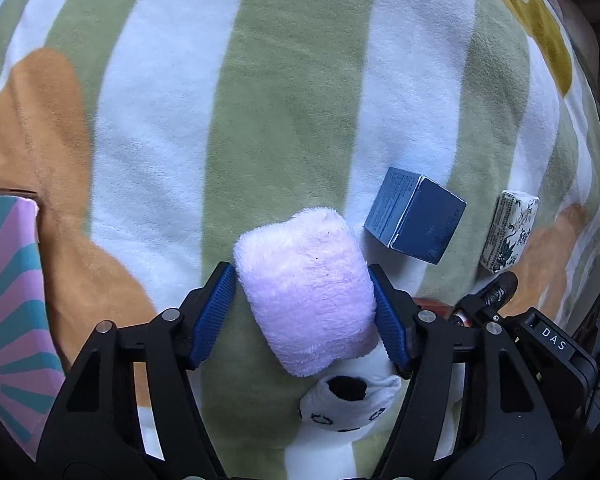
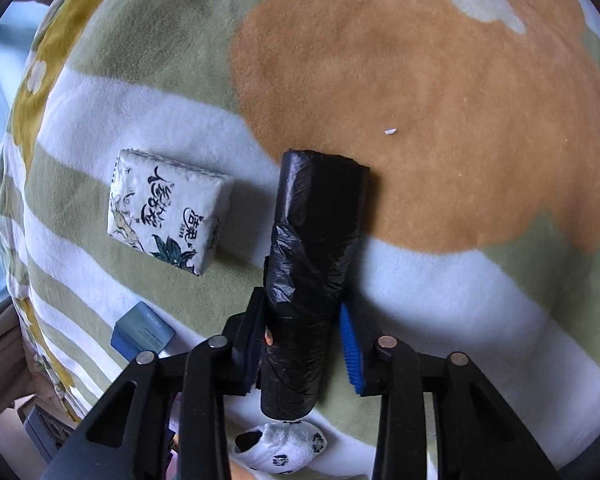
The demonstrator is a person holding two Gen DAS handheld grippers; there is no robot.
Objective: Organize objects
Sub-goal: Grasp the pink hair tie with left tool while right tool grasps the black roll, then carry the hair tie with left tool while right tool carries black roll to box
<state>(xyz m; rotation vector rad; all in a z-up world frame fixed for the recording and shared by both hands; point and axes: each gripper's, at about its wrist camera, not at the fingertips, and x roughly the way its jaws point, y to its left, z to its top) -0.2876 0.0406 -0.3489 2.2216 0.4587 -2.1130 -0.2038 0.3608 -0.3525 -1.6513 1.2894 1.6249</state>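
My left gripper [image 1: 304,312] is shut on a rolled pink fluffy towel [image 1: 305,292], held over the striped blanket [image 1: 260,100]. My right gripper [image 2: 300,320] is shut on a roll of black garbage bags [image 2: 311,264], which points away from me. A white sock with black print [image 1: 345,404] lies under the left gripper and also shows in the right wrist view [image 2: 280,446]. A blue box [image 1: 415,216] and a white tissue pack [image 1: 507,236] lie on the blanket to the right; the right wrist view shows the tissue pack [image 2: 168,208] and blue box [image 2: 142,330] to its left.
A pink and teal patterned box [image 1: 8,312] stands at the left edge. The other gripper's black body marked DAS [image 1: 547,344] is at lower right. The blanket has green, white and orange patches [image 2: 419,100]. The bed edge falls off at the left [image 2: 4,240].
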